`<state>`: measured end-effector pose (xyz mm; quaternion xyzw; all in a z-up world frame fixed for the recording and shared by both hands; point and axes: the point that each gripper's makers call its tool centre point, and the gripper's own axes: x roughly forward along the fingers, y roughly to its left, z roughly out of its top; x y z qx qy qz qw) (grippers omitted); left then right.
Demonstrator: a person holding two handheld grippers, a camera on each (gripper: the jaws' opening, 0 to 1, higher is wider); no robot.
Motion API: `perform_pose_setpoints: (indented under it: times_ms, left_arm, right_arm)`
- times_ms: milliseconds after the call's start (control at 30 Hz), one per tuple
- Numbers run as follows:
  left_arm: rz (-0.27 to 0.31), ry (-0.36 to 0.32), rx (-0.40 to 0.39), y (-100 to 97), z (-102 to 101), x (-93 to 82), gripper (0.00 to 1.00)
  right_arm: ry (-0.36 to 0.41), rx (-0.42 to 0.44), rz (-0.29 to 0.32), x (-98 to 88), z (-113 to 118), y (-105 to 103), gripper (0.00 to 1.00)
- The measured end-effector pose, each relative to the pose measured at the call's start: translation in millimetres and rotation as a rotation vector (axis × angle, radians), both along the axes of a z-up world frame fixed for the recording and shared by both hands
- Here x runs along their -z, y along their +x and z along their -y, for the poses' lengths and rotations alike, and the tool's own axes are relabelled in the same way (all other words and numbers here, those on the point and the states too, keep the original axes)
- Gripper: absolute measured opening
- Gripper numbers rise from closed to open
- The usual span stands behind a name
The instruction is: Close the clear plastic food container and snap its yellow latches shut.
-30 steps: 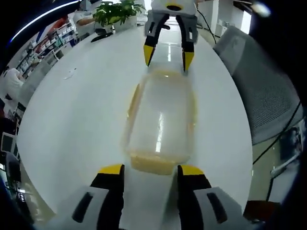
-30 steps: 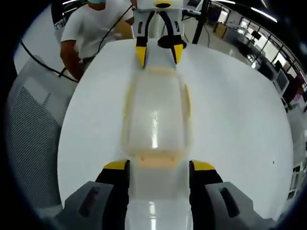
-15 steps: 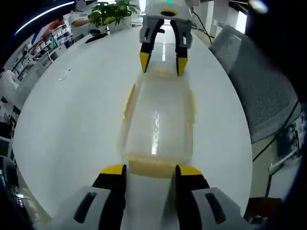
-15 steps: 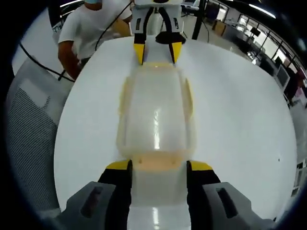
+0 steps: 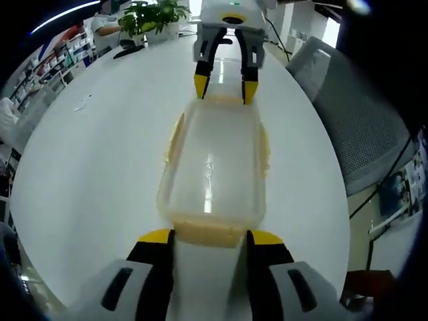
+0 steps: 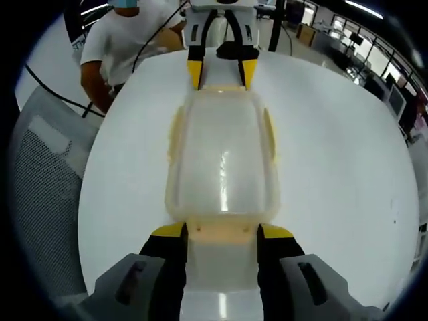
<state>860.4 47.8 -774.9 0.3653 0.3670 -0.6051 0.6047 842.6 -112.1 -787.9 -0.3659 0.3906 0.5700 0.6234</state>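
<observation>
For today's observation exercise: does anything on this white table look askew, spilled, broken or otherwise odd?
Nothing stands out. The clear container sits flat on the white table with its lid on, no spill or crack visible. The left gripper and right gripper each straddle a yellow end latch, fingers open.

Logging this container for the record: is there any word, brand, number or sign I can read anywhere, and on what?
None can be read.
Clear container: no label or print shows.
Left gripper and right gripper: no markings show.
Background shelves: too blurred.
</observation>
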Motion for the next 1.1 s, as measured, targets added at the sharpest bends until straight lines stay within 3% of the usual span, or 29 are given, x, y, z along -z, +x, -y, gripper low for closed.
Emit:
perform_pose_setpoints:
  times_ms: [233,367,1100]
  left_arm:
    - [-0.021,0.012,0.047,0.3,1.6,0.9,0.41]
    - [-0.006,0.008,0.068,3.1,1.4,1.1,0.34]
    - [-0.009,0.024,0.055,-3.8,1.7,-0.6,0.32]
  right_arm:
    - [-0.008,-0.015,-0.001,0.6,-0.7,-0.3,0.39]
    - [-0.003,-0.014,-0.001,0.7,-0.5,0.1,0.39]
    - [0.006,-0.008,-0.004,-1.3,1.5,-5.3,0.35]
